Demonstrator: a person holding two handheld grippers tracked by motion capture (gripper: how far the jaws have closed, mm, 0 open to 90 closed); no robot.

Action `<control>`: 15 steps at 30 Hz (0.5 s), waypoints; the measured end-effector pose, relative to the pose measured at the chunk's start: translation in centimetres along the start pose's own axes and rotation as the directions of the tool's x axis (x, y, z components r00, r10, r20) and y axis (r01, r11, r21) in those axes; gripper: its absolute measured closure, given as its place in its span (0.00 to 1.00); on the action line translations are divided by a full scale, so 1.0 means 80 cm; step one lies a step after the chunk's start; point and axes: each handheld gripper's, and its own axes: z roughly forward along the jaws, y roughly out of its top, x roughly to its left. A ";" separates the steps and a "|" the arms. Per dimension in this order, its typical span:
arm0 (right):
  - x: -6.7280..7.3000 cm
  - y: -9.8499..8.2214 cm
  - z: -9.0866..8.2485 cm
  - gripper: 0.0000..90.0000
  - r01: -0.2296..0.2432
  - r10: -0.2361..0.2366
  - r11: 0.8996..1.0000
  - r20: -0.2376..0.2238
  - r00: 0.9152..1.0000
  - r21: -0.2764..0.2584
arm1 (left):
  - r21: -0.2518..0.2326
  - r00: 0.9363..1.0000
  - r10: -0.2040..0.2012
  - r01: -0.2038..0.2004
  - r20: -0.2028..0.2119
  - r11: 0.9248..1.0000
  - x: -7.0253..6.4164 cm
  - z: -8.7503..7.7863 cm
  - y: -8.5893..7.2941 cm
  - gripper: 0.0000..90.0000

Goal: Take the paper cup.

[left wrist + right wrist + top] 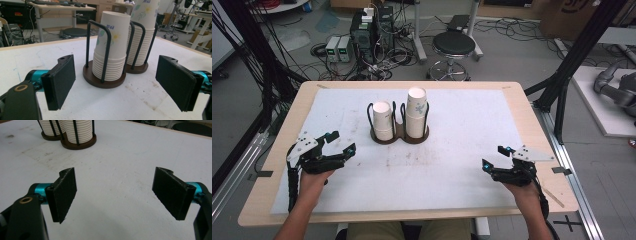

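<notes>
1. Setup: light wooden table covered by a white felt-like mat, faintly stained near its middle. A person's forearms come in from the 6 o'clock edge of the high view, one black two-jaw gripper in each hand.
2. Dark brown double-ring cup holder with black wire uprights stands on the mat, toward 12 o'clock from the mat's centre.
3. Shorter stack of white paper cups with a small floral print sits upright in the holder's 9 o'clock ring. Taller stack of white paper cups with the same print sits upright in the 3 o'clock ring, just beside the first; the wire uprights stand between them.
4. Left gripper: at about 8 o'clock from the holder, near it but apart. Jaws spread wide, nothing between the pads. In the left gripper view the shorter stack stands ahead in the gap between the jaws, with the taller stack behind it at 2 o'clock. No contact with cups or holder.
5. Right gripper: at about 4 o'clock from the holder, well apart from it. Jaws at full spread, holding nothing; in the right gripper view bare mat lies between the pads.
6. Right gripper view: holder base and the lower cup rims of both stacks at 11 o'clock, far ahead.
7. Floor beyond the table at 12 o'clock: black round stool, computer boxes with tangled cables.
</notes>
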 end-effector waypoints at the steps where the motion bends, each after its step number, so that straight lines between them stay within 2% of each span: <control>1: 0.000 0.000 0.000 0.23 0.001 -0.001 1.000 0.000 1.000 0.001 | -0.001 1.000 -0.004 0.004 0.001 1.000 0.000 0.001 0.000 0.18; 9: -0.005 -0.004 -0.002 0.23 -0.012 0.012 1.000 -0.001 1.000 -0.003 | 0.012 1.000 -0.015 0.015 -0.002 1.000 0.001 0.007 -0.002 0.18; 12: -0.003 -0.007 -0.003 0.23 -0.011 0.011 1.000 -0.005 1.000 0.011 | 0.021 1.000 0.000 0.000 0.002 1.000 0.000 0.008 0.000 0.18; 15: -0.001 -0.006 -0.004 0.23 -0.008 0.008 1.000 -0.007 1.000 0.006 | 0.019 1.000 -0.004 0.004 0.004 1.000 -0.002 0.005 0.000 0.18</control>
